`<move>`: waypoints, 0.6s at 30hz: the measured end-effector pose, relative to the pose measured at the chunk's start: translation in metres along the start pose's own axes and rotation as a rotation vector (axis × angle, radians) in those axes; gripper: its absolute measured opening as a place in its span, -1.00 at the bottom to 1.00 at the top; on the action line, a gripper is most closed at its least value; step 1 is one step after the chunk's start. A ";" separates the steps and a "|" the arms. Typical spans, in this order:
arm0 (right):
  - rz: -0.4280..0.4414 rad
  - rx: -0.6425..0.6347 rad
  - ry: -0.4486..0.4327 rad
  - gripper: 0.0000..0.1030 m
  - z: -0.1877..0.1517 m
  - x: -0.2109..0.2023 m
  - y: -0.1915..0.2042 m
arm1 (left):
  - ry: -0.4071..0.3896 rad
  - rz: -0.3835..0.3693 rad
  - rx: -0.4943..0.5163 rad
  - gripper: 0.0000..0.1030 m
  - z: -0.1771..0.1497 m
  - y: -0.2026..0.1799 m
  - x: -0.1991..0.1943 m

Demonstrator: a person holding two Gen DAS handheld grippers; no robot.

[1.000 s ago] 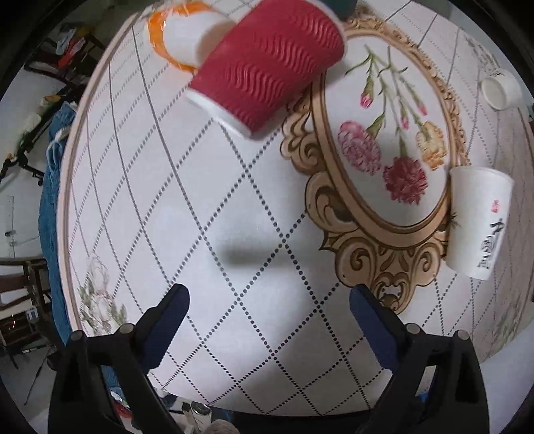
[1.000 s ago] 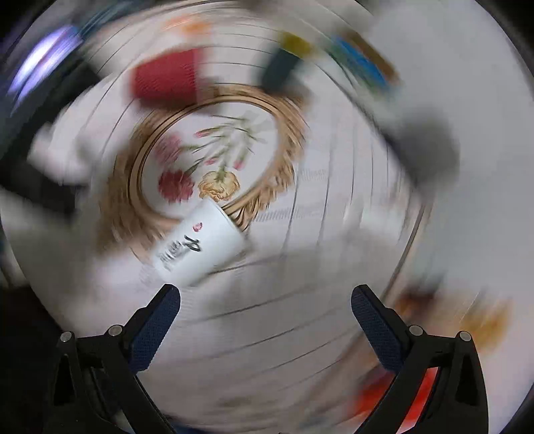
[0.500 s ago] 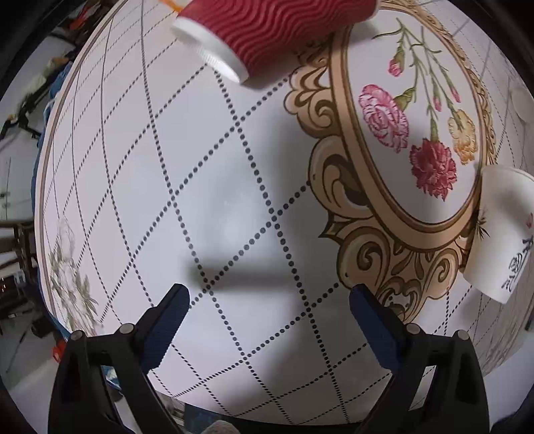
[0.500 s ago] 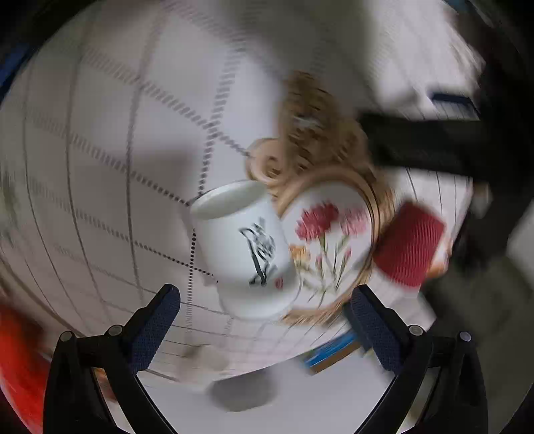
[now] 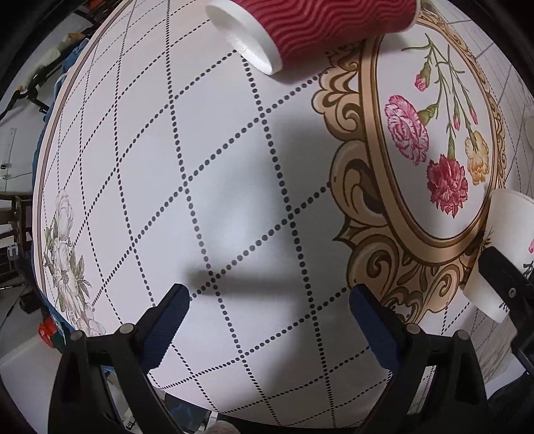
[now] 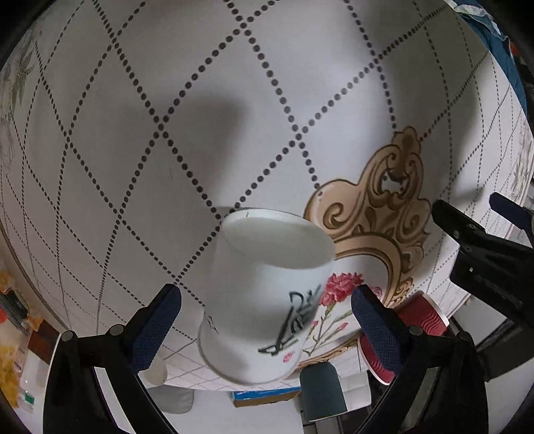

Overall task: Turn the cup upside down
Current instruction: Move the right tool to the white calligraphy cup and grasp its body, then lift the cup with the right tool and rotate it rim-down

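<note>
White paper cup (image 6: 267,293) stands between the spread fingers of the right gripper (image 6: 265,317), not clasped.
Black brush writing and a small red stamp mark its side; the characters are too blurred to read. The left gripper (image 5: 268,320) hangs open over the patterned tablecloth (image 5: 233,167), the cup at its far right. A red ribbed cup (image 5: 313,26) lies on its side at the far edge.

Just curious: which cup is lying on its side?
The red ribbed cup: it lies sideways, white rim facing out. The white cup stands between the right tool's fingers.
</note>
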State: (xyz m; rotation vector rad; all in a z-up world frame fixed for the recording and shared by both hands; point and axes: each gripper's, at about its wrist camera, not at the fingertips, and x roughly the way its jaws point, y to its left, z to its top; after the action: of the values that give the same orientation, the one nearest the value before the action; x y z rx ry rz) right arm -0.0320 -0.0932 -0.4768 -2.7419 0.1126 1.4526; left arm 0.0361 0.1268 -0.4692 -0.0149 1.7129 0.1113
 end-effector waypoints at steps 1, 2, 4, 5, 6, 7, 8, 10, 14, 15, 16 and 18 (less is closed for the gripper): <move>0.004 0.000 -0.004 1.00 -0.001 0.003 0.001 | 0.000 0.001 0.000 0.92 0.001 0.001 0.000; 0.005 -0.001 -0.005 1.00 -0.001 0.003 0.002 | 0.001 0.001 -0.001 0.92 0.000 0.001 0.000; 0.004 -0.006 -0.010 0.99 -0.002 0.007 0.004 | 0.005 0.001 -0.002 0.92 0.001 0.001 0.002; 0.004 -0.005 -0.011 0.97 -0.001 0.007 0.007 | 0.006 0.001 -0.001 0.92 0.001 0.002 0.002; 0.005 -0.001 -0.010 0.96 0.003 0.004 0.008 | 0.008 0.001 -0.002 0.92 0.002 0.001 0.001; 0.005 0.005 -0.009 0.91 0.004 0.005 0.009 | 0.009 0.001 -0.001 0.92 0.003 0.002 0.001; 0.007 0.015 -0.009 0.84 0.003 0.006 0.008 | 0.011 0.000 -0.001 0.92 0.004 -0.001 0.001; 0.012 0.036 -0.009 0.72 -0.001 0.012 0.005 | 0.011 0.002 0.000 0.91 0.004 -0.002 0.001; -0.003 0.070 -0.005 0.50 -0.001 0.019 0.002 | 0.011 0.004 0.005 0.91 0.005 -0.004 0.002; 0.003 0.080 -0.006 0.50 -0.003 0.020 0.002 | 0.011 0.006 0.006 0.91 0.005 -0.003 0.002; 0.009 0.087 -0.005 0.48 -0.004 0.021 0.001 | 0.010 0.008 0.008 0.91 0.005 -0.003 0.002; 0.020 0.099 -0.005 0.41 -0.006 0.022 -0.008 | 0.008 0.012 0.010 0.91 0.004 -0.002 0.003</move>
State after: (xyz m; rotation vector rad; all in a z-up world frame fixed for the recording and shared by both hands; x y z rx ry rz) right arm -0.0144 -0.0870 -0.4920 -2.6660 0.2057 1.4182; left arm 0.0400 0.1254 -0.4725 0.0027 1.7217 0.1116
